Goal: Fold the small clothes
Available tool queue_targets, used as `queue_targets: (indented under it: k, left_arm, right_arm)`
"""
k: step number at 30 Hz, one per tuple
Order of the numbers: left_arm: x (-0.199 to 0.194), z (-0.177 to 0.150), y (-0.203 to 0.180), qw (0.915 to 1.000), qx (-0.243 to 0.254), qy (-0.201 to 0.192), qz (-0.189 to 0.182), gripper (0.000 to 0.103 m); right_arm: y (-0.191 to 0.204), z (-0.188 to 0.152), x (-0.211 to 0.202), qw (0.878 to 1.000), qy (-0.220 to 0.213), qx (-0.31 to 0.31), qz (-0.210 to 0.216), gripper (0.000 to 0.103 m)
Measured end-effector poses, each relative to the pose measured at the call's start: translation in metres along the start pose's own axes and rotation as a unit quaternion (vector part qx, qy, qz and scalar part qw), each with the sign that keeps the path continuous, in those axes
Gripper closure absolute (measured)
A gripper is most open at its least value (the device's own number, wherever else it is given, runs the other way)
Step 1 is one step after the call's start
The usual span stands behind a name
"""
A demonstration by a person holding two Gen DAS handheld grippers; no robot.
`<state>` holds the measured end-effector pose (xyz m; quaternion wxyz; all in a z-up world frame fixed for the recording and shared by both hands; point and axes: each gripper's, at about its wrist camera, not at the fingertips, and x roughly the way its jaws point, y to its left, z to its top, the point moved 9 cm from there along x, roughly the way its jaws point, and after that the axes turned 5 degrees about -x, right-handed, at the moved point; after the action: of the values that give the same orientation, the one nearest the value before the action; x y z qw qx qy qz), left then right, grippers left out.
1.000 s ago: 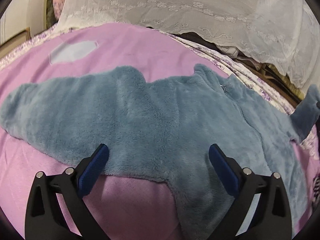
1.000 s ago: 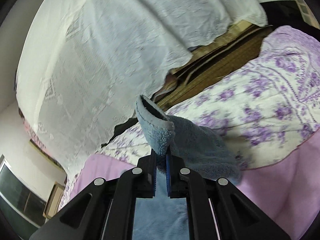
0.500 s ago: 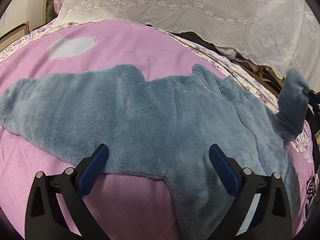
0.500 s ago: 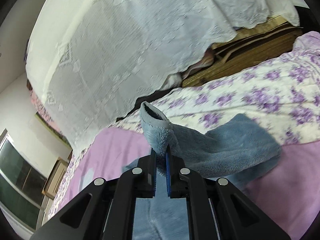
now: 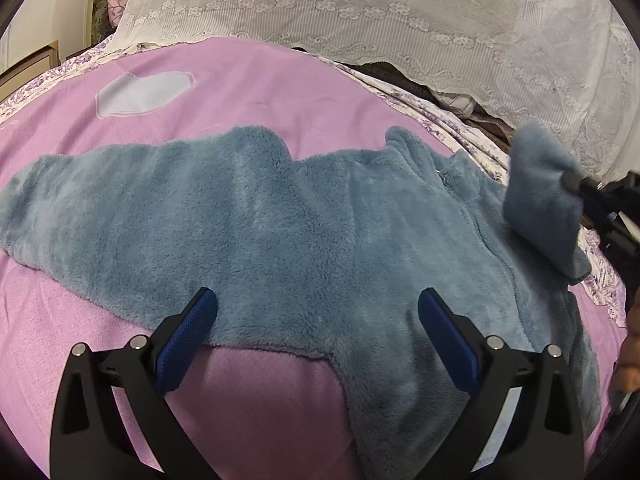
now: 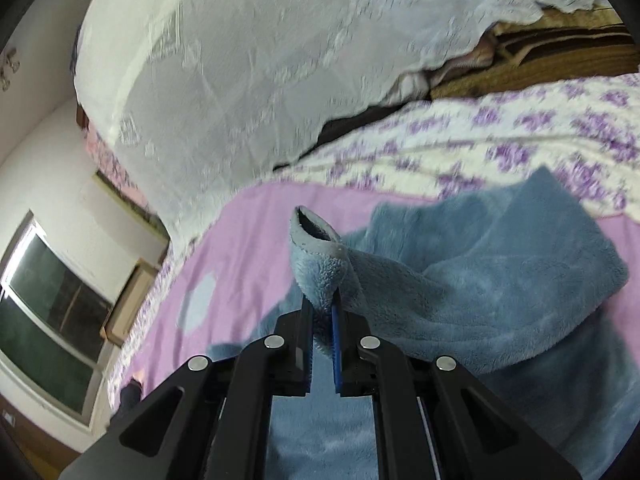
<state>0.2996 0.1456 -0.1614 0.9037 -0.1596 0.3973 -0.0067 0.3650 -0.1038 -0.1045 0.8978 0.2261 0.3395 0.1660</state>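
Observation:
A fuzzy blue-grey fleece jacket (image 5: 280, 216) lies spread out on the pink bedspread (image 5: 256, 92). My left gripper (image 5: 316, 320) is open, its blue pads hovering over the jacket's near hem, holding nothing. My right gripper (image 6: 322, 312) is shut on the cuff of the jacket's sleeve (image 6: 316, 256) and holds it lifted above the jacket's body (image 6: 480, 280). In the left wrist view the lifted sleeve (image 5: 540, 196) hangs at the right, with the right gripper (image 5: 576, 182) pinching it.
A white lace cover (image 5: 400, 20) drapes over a pile behind the bed. A floral purple sheet (image 6: 500, 140) borders the bedspread. A pale patch (image 5: 140, 92) marks the bedspread at the far left. A window (image 6: 44, 312) is on the left wall.
My right gripper has carried the sleeve cuff up and inward over the jacket's body. My left gripper has stayed open over the hem.

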Motion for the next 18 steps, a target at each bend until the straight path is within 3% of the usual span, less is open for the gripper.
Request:
queue_targets:
  k: [7, 15, 18]
  left_arm:
    - [0.003, -0.001, 0.0, 1.0, 0.001, 0.001, 0.003, 0.005]
    - [0.003, -0.001, 0.0, 1.0, 0.0, 0.001, 0.003, 0.005]
    - [0.003, -0.001, 0.0, 1.0, -0.001, 0.001, 0.003, 0.005]
  right_arm:
    - [-0.002, -0.045, 0.036, 0.998, 0.061, -0.021, -0.017, 0.095]
    - [0.012, -0.063, 0.047, 0.995, 0.087, -0.053, -0.009, 0.095]
    - [0.012, -0.074, 0.055, 0.991, 0.121, -0.064, -0.001, 0.092]
